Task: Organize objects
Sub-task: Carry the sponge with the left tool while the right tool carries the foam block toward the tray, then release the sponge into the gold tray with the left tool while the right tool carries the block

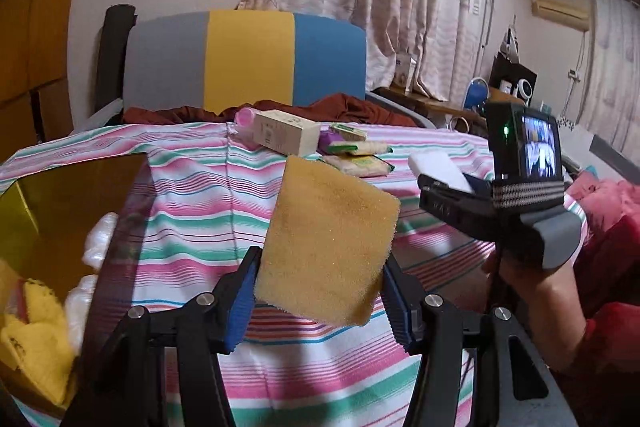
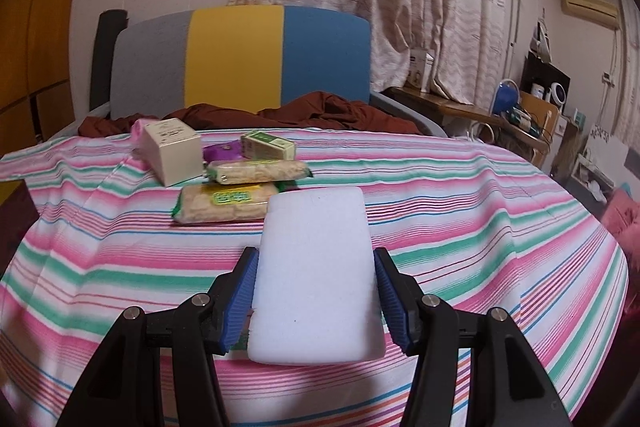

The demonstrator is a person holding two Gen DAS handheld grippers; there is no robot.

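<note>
The left gripper [image 1: 320,291] has its blue pads clamped on the lower sides of a yellow sponge [image 1: 328,239], which stands up out of the jaws with its long axis tilted slightly to the right, well clear of the striped cloth [image 1: 192,211] below. The right gripper [image 2: 316,295] likewise grips a white sponge [image 2: 316,275] by its long edges, the block pointing straight ahead along the fingers and held above the cloth. Just left of the left gripper sits a yellow box [image 1: 52,211] with its top open, already holding a yellow cloth [image 1: 36,343] and some white pieces. That box is the relation that matters: it lies to the left and slightly below the yellow sponge, so the left hand is much nearer to it, while the right gripper, seen at the right of the left wrist view, would have to cross over. Farther ahead on the cloth lie a cream carton [image 2: 172,155], a small green carton [image 2: 268,145] and two snack packets [image 2: 224,205], all well apart from both grippers and probably still to be sorted.
</note>
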